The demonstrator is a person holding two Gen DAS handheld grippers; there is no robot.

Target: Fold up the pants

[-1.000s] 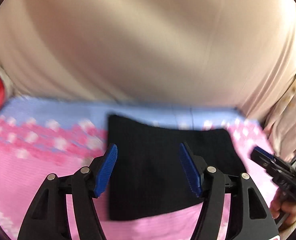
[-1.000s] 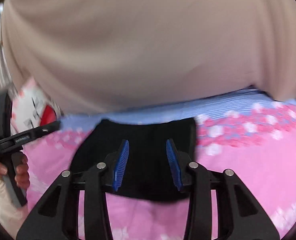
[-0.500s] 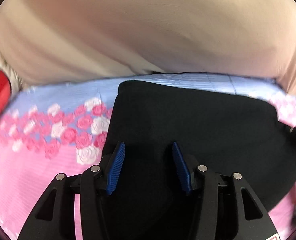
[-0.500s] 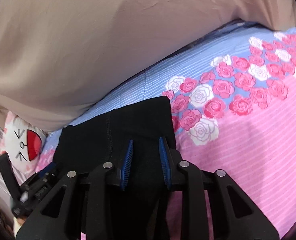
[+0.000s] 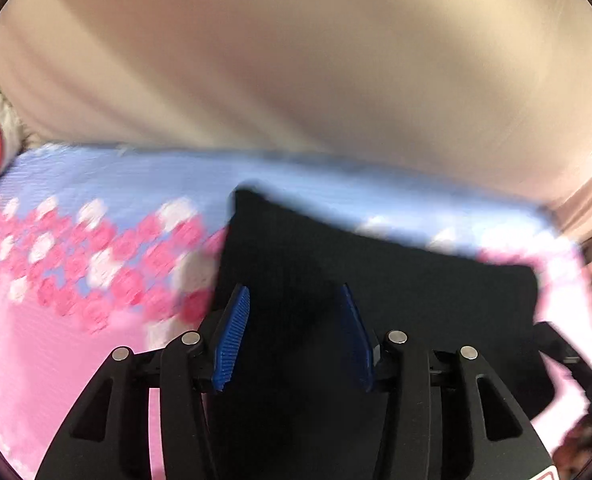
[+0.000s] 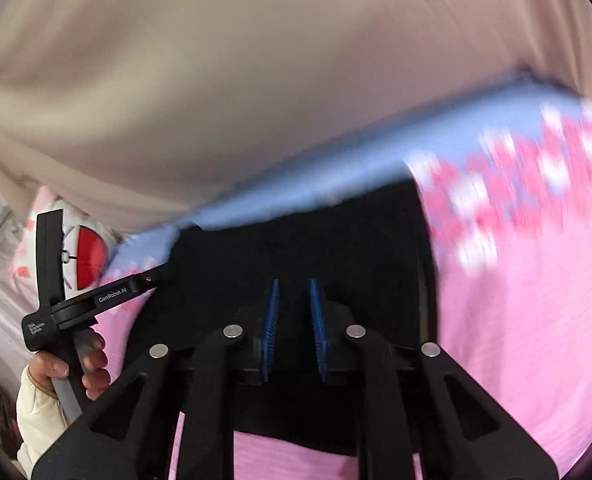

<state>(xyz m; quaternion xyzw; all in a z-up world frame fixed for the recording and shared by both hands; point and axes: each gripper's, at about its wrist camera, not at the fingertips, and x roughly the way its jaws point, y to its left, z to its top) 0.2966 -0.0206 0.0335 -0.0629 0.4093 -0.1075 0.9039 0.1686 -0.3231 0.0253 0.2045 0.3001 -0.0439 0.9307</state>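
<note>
The black pants [image 5: 375,288] lie folded into a flat rectangle on the pink and blue rose-print sheet [image 5: 76,320]. My left gripper [image 5: 294,296] hovers over their left part with its blue pads apart and nothing pressed between them. In the right wrist view the pants [image 6: 296,248] fill the middle. My right gripper [image 6: 294,286] is low over them, its jaws closing to a narrow gap. I see dark cloth behind the gap but no fabric pinched. A hand [image 6: 68,368] holds the left tool, whose tip reaches the pants' left corner.
A beige curtain [image 5: 296,60] hangs along the far side of the bed. A white plush toy with a red patch [image 6: 90,256] lies at the far left. The right tool [image 5: 555,344] shows as a dark blur at the pants' right edge.
The right jaws have narrowed steadily. The left jaws narrowed early, then held. Both grippers came in closer over the pants, and both views are now blurred by motion.
</note>
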